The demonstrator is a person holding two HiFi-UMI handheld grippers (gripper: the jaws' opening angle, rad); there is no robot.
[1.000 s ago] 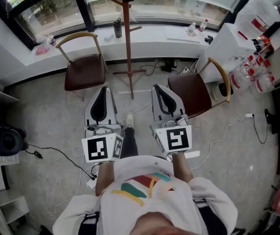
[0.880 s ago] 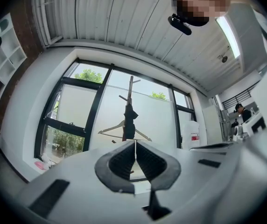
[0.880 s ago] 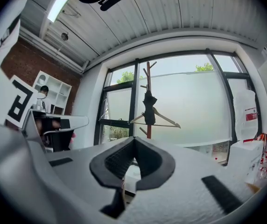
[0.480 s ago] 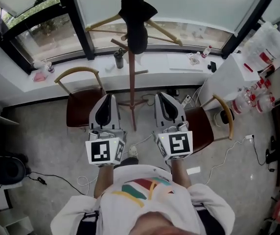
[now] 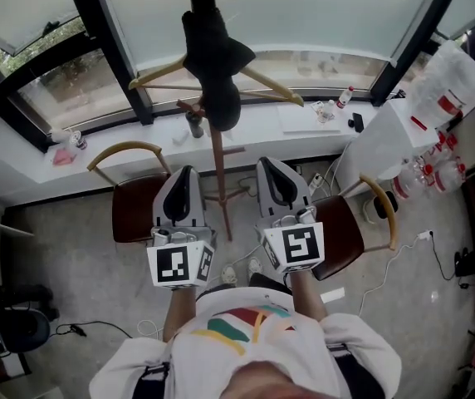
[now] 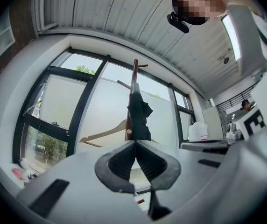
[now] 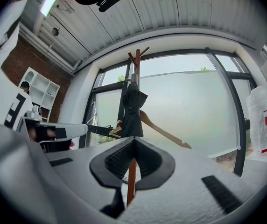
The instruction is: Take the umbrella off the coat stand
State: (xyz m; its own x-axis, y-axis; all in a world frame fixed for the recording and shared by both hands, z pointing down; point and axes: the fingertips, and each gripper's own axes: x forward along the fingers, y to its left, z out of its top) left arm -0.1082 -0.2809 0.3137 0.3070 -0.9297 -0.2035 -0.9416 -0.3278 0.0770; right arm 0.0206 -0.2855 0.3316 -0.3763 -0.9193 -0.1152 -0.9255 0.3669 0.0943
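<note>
The left gripper (image 5: 184,173) has its jaws pressed together at the tips, with nothing between them; in the left gripper view (image 6: 135,143) the ribbed pads meet in a point. The right gripper (image 5: 266,165) is also closed and empty. In the right gripper view (image 7: 133,139) the wooden pole shows through the hollow below the tips, but it stands well behind the jaws.

Both grippers are held side by side, roughly parallel and close to level, noses tipped slightly upward toward the window. Each marker cube (image 5: 179,264) sits at the near end, just ahead of a bare forearm (image 5: 179,304) that reaches straight forward from the torso.

The coat stand (image 5: 218,181) rises between and beyond the two noses, clear of both. The umbrella (image 5: 213,65), black and folded, hangs high on the stand against the pole, above two pale wooden arms (image 5: 159,75) that spread to either side. It lies dead ahead in the left gripper view (image 6: 138,115) and in the right gripper view (image 7: 132,107), apart from either gripper.

A brown chair (image 5: 134,214) stands left of the stand's foot and another (image 5: 347,229) to its right. A dark bottle (image 5: 194,125) stands on the window sill (image 5: 121,144).
</note>
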